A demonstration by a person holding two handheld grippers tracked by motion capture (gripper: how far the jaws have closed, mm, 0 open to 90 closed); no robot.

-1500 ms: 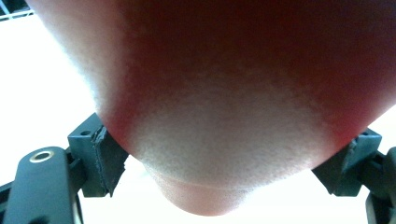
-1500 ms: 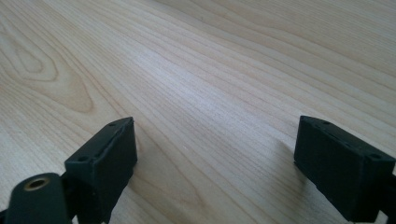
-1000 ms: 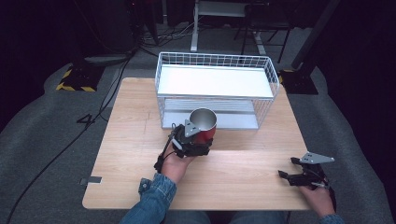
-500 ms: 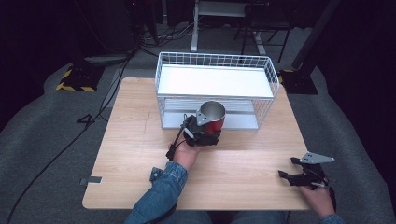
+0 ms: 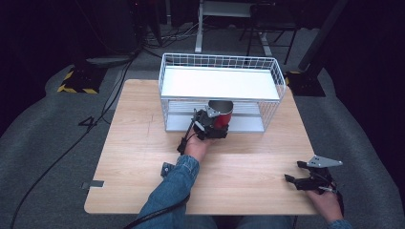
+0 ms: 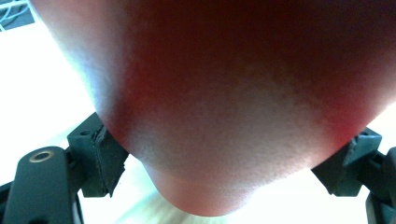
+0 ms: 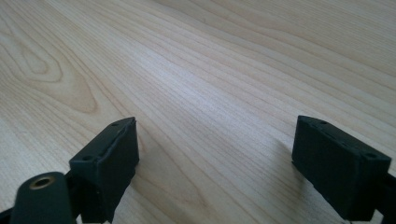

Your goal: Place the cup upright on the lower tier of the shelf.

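A red cup (image 5: pixel 222 114) with a silvery inside is held in my left gripper (image 5: pixel 213 128), which is shut on it at the front opening of the white wire rack (image 5: pixel 282 86). The cup's rim sits just under the rack's upper shelf. In the left gripper view the cup's red wall (image 6: pixel 233 102) is pressed between both black pads (image 6: pixel 100 158). My right gripper (image 5: pixel 305 179) rests low over the wooden table (image 5: pixel 133 143) near the front right corner. Its two fingers (image 7: pixel 109 163) stand wide apart over bare wood, holding nothing.
The rack has a white top shelf (image 5: pixel 217 82) and a lower shelf (image 5: pixel 181 121) on the table's far half. A small dark clip (image 5: pixel 166 169) lies by the left sleeve. A cable (image 5: pixel 57 157) runs across the grey floor at left.
My left gripper has carried the cup forward and to the right, from in front of the rack into its lower opening. The right gripper has stayed still.
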